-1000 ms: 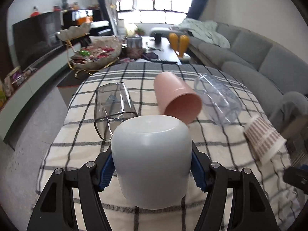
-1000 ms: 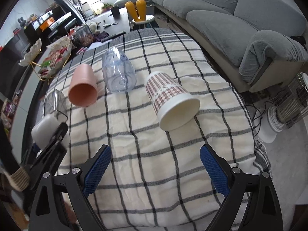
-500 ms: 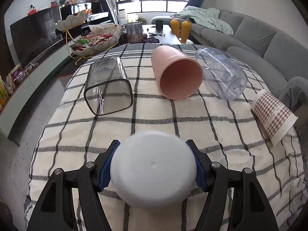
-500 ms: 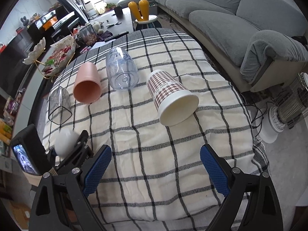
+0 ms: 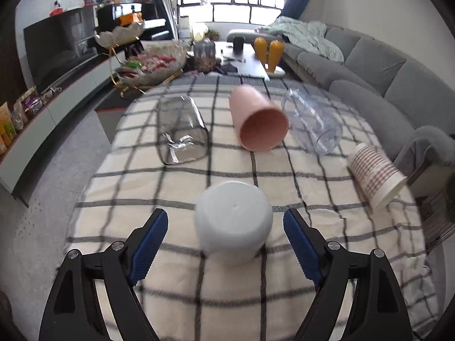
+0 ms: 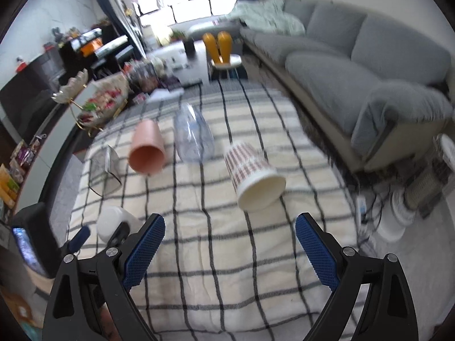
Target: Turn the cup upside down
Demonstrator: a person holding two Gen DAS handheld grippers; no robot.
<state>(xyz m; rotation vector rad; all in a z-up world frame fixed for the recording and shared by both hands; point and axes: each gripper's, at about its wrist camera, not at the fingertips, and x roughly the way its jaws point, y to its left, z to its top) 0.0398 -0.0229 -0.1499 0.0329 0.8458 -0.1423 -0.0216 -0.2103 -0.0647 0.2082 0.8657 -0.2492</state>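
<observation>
A white cup [image 5: 233, 221] stands upside down on the checked tablecloth [image 5: 227, 298], base up, just ahead of my left gripper [image 5: 226, 237]. The left gripper is open, its blue pads apart on both sides of the cup and not touching it. The white cup also shows at the left of the right wrist view [image 6: 113, 223], partly hidden by the left gripper. My right gripper [image 6: 230, 245] is open and empty above the cloth, short of a checked paper cup [image 6: 253, 179] lying on its side.
A pink cup [image 5: 257, 119], a clear square glass [image 5: 180, 130] and a clear round cup [image 5: 312, 119] lie on their sides farther back. The paper cup [image 5: 375, 176] lies near the table's right edge. A grey sofa [image 6: 369, 65] stands to the right, a snack stand [image 5: 148, 59] behind.
The left gripper set the white cup down upside down, opened and drew back a little. The right gripper tilted up and moved toward the paper cup.
</observation>
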